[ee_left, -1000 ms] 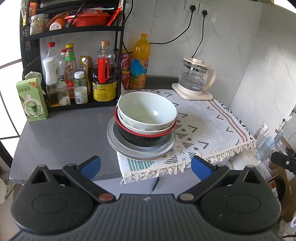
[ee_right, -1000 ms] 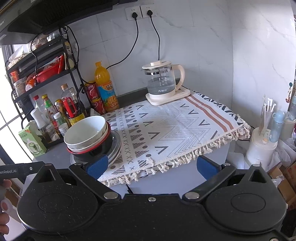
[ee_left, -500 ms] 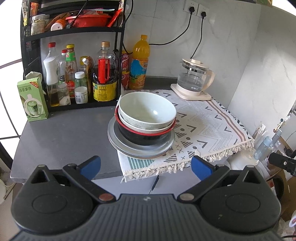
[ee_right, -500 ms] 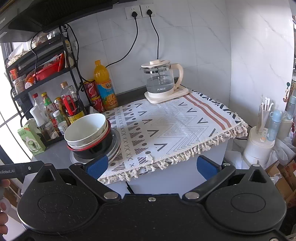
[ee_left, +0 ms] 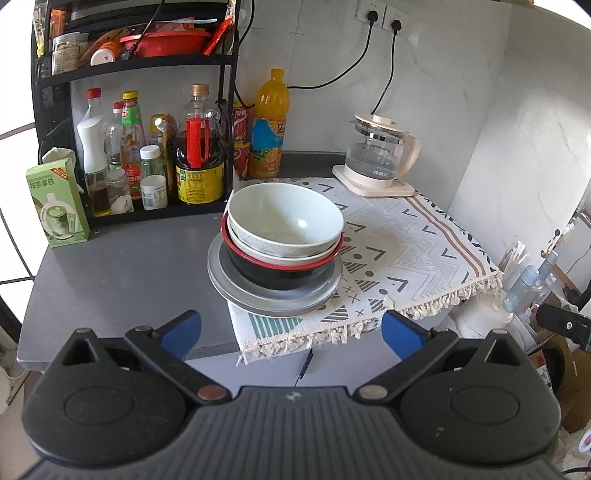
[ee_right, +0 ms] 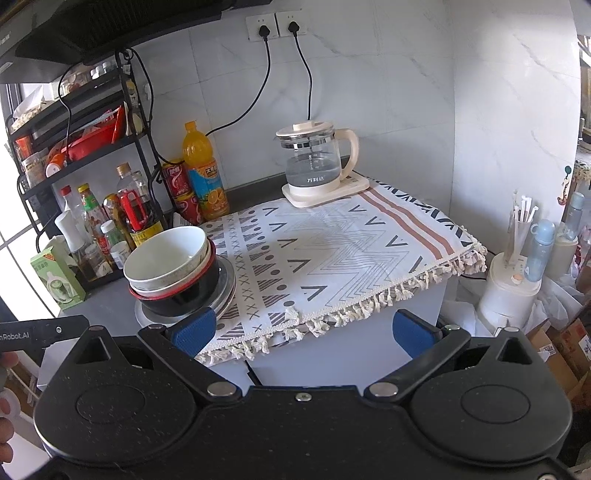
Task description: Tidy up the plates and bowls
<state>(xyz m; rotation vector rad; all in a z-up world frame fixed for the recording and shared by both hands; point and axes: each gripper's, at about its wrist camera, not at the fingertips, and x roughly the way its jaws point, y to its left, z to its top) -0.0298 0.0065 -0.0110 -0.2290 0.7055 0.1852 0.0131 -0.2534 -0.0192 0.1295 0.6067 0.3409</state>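
On counter: stacked bowls (ee_left: 284,225) w/ plates, both hand-held grippers (ee_left: 291,330) (ee_right: 303,332) wide, empty; "nRobot.AI" tag (ee_right: 14,336) at left.

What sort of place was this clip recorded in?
Most likely a small home kitchen corner: a rack of sauce and oil bottles, a glass electric kettle plugged into wall sockets, and stacked bowls on a plate on a grey counter.
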